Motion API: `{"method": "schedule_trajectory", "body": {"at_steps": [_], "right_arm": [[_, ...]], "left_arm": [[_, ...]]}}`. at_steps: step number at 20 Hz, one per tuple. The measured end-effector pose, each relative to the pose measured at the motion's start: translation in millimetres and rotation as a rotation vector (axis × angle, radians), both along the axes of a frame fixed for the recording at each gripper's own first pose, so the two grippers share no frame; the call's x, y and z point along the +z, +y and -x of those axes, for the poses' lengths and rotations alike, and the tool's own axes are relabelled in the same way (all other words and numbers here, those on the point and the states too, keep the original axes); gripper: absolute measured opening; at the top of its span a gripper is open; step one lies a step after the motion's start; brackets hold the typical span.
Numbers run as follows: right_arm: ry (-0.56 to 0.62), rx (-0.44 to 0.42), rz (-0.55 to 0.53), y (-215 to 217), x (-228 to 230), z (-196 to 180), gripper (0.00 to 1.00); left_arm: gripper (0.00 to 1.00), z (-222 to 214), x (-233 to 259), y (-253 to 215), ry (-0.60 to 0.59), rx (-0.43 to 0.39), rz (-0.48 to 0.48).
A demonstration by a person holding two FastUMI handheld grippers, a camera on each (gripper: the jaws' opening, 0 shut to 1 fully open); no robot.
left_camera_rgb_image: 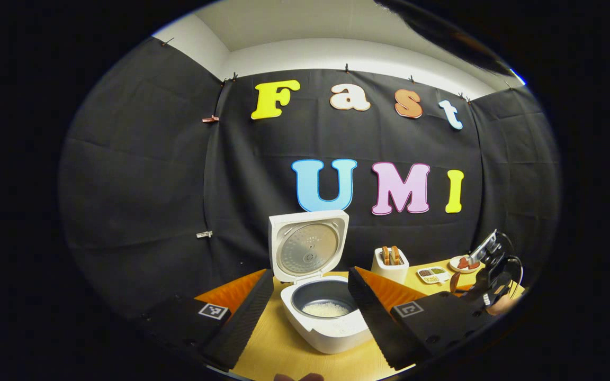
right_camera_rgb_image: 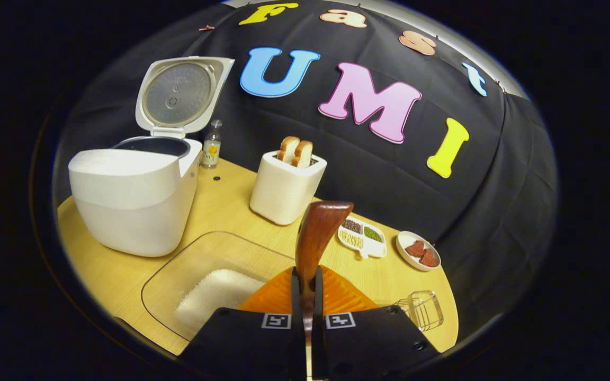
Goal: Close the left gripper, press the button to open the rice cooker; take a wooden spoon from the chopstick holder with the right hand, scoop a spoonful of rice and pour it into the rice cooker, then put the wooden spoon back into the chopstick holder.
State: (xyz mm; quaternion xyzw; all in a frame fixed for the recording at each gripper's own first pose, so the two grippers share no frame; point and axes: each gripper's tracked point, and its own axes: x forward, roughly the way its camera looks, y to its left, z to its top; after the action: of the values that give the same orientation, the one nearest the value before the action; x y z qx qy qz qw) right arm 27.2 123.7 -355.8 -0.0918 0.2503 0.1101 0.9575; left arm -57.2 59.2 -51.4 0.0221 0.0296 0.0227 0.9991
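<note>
The white rice cooker (left_camera_rgb_image: 331, 323) stands with its lid (left_camera_rgb_image: 307, 246) up, and a little white rice (left_camera_rgb_image: 325, 309) lies in its grey pot. My left gripper (left_camera_rgb_image: 311, 274) is open, with its fingers on either side of the cooker and nothing between them. My right gripper (right_camera_rgb_image: 307, 275) is shut on the handle of the wooden spoon (right_camera_rgb_image: 320, 225), whose bowl points up and away. Below the spoon to the left is a clear tray of rice (right_camera_rgb_image: 220, 288). The open cooker (right_camera_rgb_image: 135, 196) sits beyond that tray on the left. A clear holder (right_camera_rgb_image: 424, 309) stands to the right of the gripper. The right gripper (left_camera_rgb_image: 487, 264) also appears far to the right.
A white toaster (right_camera_rgb_image: 286, 185) with bread slices stands behind the rice tray. A divided dish of beans (right_camera_rgb_image: 362, 235) and a small plate of red pieces (right_camera_rgb_image: 419, 250) lie to its right. A small bottle (right_camera_rgb_image: 211, 144) stands behind the cooker. The wooden table (right_camera_rgb_image: 225, 206) ends at the black cloth wall.
</note>
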Motion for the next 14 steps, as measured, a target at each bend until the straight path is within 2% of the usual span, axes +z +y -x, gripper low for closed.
{"method": "schedule_trajectory", "body": {"at_steps": [1,3,5,7,11,14], "right_arm": [[0.013,-0.013,-0.021,5.7,-1.0,1.1,0.09],[0.084,-0.035,-0.138,28.1,-8.5,10.7,0.09],[0.127,-0.100,-0.227,30.7,-8.0,11.1,0.09],[0.179,-0.172,-0.379,32.6,-6.7,11.0,0.09],[0.285,-0.338,-0.726,5.9,-15.7,8.7,0.09],[0.327,-0.406,-0.896,-15.5,-20.4,14.3,0.08]], "left_arm": [[0.97,0.5,-0.4,2.6,0.001,0.001,-0.002],[0.97,4.9,0.6,7.3,-0.003,0.005,-0.005],[0.97,10.5,-0.1,12.8,-0.001,0.017,-0.005],[0.97,16.1,-0.5,15.2,0.000,0.025,0.003],[0.97,26.1,-1.9,22.6,0.006,0.056,0.017],[0.97,31.7,-2.0,22.6,0.003,0.066,0.020]]}}
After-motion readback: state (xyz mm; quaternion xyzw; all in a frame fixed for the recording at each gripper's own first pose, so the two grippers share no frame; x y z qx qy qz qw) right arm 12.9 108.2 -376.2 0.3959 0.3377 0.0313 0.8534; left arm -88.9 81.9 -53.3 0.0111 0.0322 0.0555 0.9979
